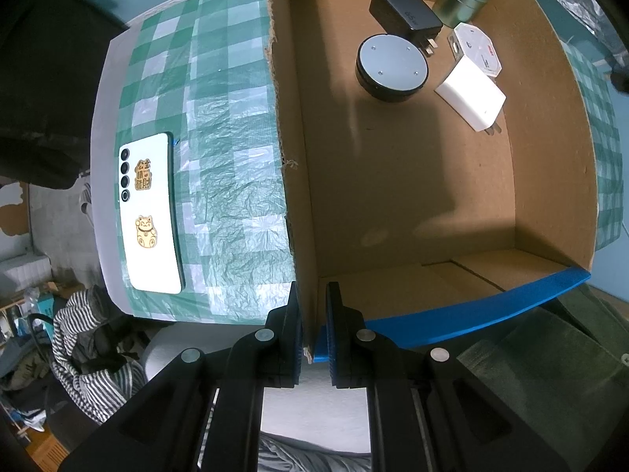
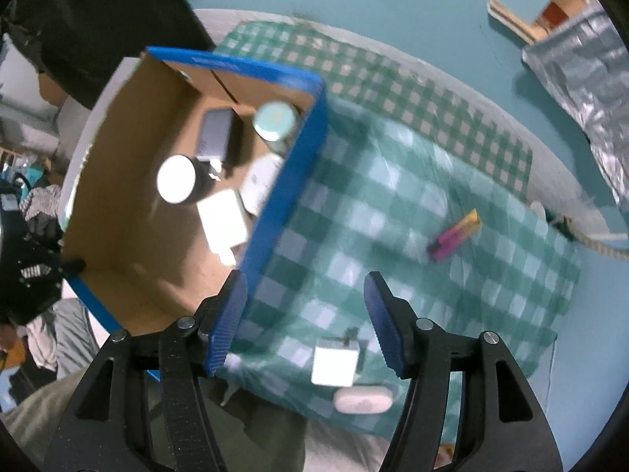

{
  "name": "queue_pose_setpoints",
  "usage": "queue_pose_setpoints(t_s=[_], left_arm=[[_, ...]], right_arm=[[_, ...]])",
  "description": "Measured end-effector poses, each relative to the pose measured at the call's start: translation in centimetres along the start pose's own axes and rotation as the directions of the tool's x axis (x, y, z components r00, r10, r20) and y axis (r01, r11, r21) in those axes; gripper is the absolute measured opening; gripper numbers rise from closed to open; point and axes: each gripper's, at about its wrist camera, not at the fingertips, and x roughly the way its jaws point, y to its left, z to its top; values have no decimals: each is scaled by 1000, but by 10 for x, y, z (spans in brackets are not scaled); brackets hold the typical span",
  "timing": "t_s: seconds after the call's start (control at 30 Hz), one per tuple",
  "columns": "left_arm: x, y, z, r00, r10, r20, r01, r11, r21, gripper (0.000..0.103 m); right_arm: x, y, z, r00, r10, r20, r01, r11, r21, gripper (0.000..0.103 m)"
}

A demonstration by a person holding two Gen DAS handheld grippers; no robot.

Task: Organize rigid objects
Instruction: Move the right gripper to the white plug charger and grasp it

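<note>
A: How many things sit in the cardboard box [image 1: 412,181]?

B: Five: one black charger [image 1: 407,11], one round green tin [image 1: 462,0], one black puck with a grey top [image 1: 391,65], one white octagonal piece [image 1: 477,49], one white charger [image 1: 471,98], all bunched at the far end.

A: And outside it?

B: On the checked cloth [image 1: 220,126], one white phone [image 1: 151,212] to the box's left. To its right: one pink-and-yellow stick [image 2: 456,236], one white cube [image 2: 334,365], one white oval case [image 2: 363,400].

A: The tools?

B: The left tool [image 1: 314,314] is clamped on the box's near corner wall. The right tool [image 2: 304,295] stands wide, holding nothing, above the cloth beside the box.
</note>
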Motion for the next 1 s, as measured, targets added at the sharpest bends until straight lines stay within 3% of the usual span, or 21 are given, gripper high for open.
queue_pose_setpoints(t_s=[0.57,1.0], left_arm=[[0,-1,1,1000,1,-6,-1,1000,-3,9],[0,0,2,1000,1,-6,-1,1000,-4,9]], right_arm=[[92,-31,-76,990,-5,-143,19,995,95,63],[115,-34,-92,986,-12,-165,25,997,77,63]])
